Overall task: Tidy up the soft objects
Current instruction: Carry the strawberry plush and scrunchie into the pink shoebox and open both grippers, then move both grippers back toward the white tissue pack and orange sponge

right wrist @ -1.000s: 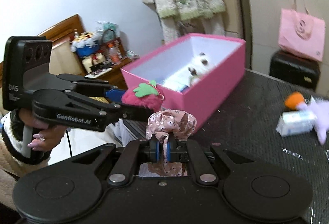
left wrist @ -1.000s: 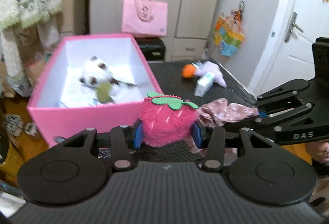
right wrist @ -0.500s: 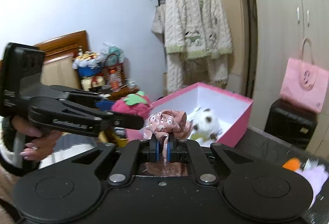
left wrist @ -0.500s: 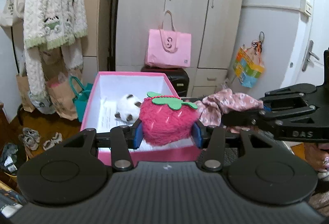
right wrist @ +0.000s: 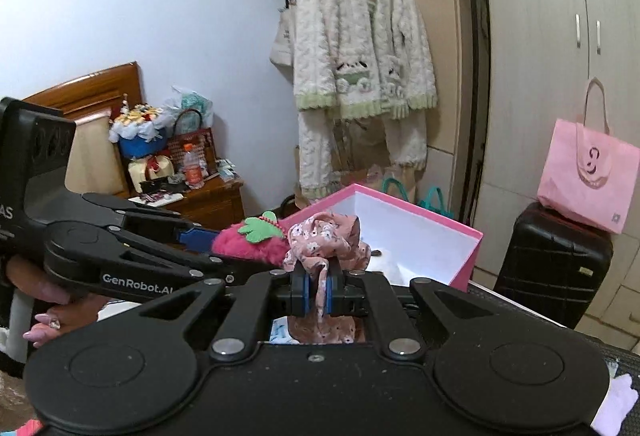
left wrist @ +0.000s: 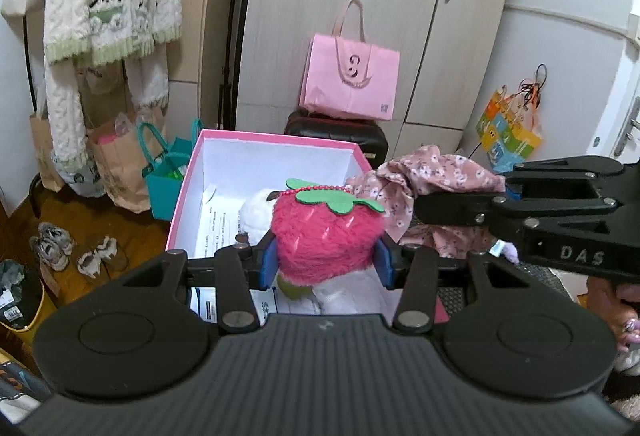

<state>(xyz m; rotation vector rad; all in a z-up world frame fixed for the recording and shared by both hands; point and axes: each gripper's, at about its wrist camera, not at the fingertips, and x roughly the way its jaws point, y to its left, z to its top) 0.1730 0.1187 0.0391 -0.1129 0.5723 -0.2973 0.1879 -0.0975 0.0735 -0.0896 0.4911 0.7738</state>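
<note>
My left gripper [left wrist: 325,264] is shut on a fluffy pink strawberry plush [left wrist: 326,236] with a green felt leaf, held over the near end of the open pink box [left wrist: 280,140]. My right gripper [right wrist: 317,290] is shut on a pink floral scrunchie [right wrist: 324,238], held just above the box's near right corner [right wrist: 460,260]. The scrunchie also shows in the left wrist view [left wrist: 424,175], beside the strawberry. A white plush toy [left wrist: 256,209] lies inside the box on papers, partly hidden by the strawberry.
A black suitcase [left wrist: 340,129] with a pink tote bag [left wrist: 350,83] on it stands behind the box. Paper and teal bags [left wrist: 160,167] sit on the floor at left. A knitted cardigan [right wrist: 360,47] hangs on a rack. The dark table mat [left wrist: 452,296] lies below.
Both grippers have risen and moved over the pink box with their loads. The views now look down into the box from nearer.
</note>
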